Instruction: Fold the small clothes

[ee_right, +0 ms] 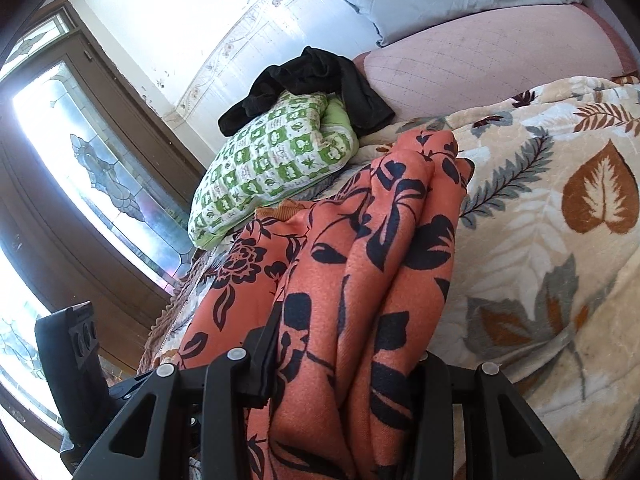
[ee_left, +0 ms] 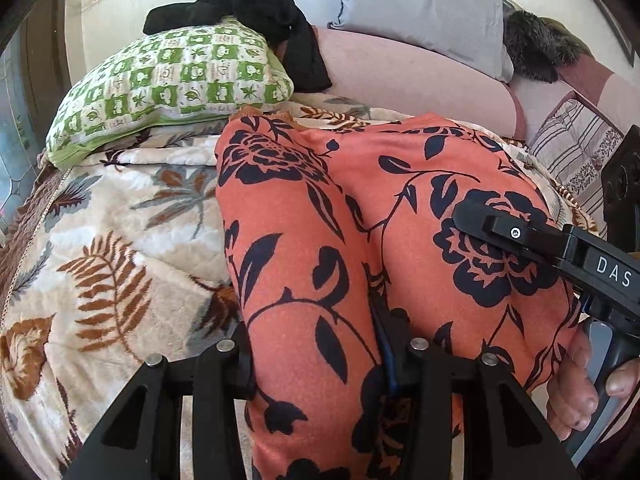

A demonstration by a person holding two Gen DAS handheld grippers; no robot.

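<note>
An orange garment with a dark floral print [ee_left: 340, 248] lies on the leaf-patterned blanket [ee_left: 120, 240] and drapes over both grippers. My left gripper [ee_left: 324, 364] is shut on a fold of it; the cloth covers most of its fingers. My right gripper [ee_right: 344, 360] is shut on a bunched fold of the same garment [ee_right: 360, 280], which hangs in thick pleats between its jaws. The right gripper's body [ee_left: 560, 248] shows at the right of the left wrist view, resting over the garment. The left gripper's body [ee_right: 76, 344] shows at lower left of the right wrist view.
A green-and-white patterned pillow [ee_left: 172, 80] lies beyond the garment with a black garment [ee_left: 260, 20] on top. A pink bolster [ee_left: 420, 80] and grey pillow [ee_left: 420, 4] sit at the bed head. A stained-glass door [ee_right: 100, 180] stands left of the bed.
</note>
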